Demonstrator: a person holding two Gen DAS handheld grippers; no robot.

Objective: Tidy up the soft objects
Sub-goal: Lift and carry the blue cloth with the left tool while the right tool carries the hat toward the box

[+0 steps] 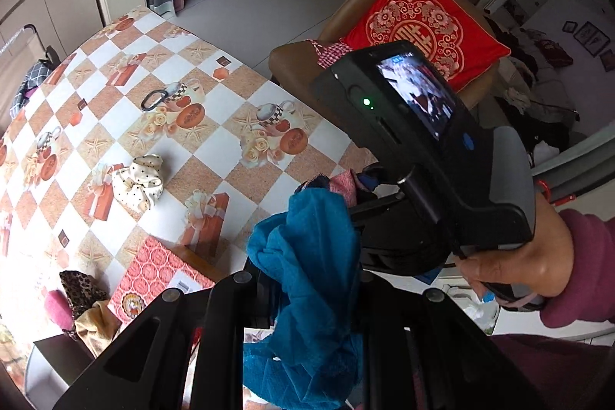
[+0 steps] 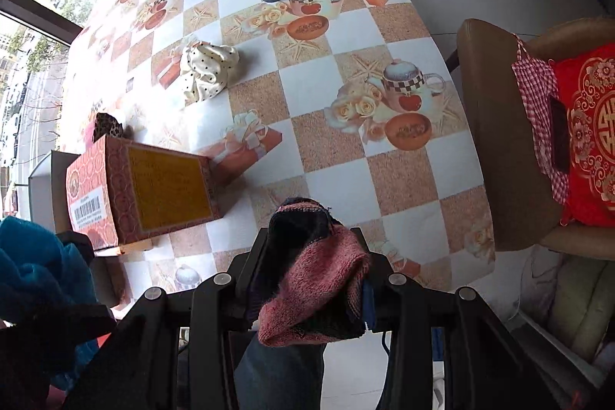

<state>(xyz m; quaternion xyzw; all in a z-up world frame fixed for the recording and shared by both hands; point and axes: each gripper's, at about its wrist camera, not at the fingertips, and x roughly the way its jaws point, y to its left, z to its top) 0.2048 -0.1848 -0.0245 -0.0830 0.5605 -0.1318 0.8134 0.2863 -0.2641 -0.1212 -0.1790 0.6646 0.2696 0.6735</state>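
Checkered oilcloth covers my counter (image 2: pixel 403 187); red box (image 2: pixel 142 195) is my landmark. Dotted cream cloth (image 2: pixel 207 73) beyond the box. Left gripper (image 1: pixel 307 279) clamped on teal cloth (image 1: pixel 311 268), right gripper (image 2: pixel 307 275) clamped on pink-and-dark sock (image 2: pixel 311 275), both off the counter edge nearer than the box. Only left view shows leopard fabric (image 1: pixel 80 289) beside the box; right shows window (image 2: pixel 34 37).

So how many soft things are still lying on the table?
4: the dotted cloth mid-table; leopard cloth, pink piece and tan cloth by the box. More may be hidden.
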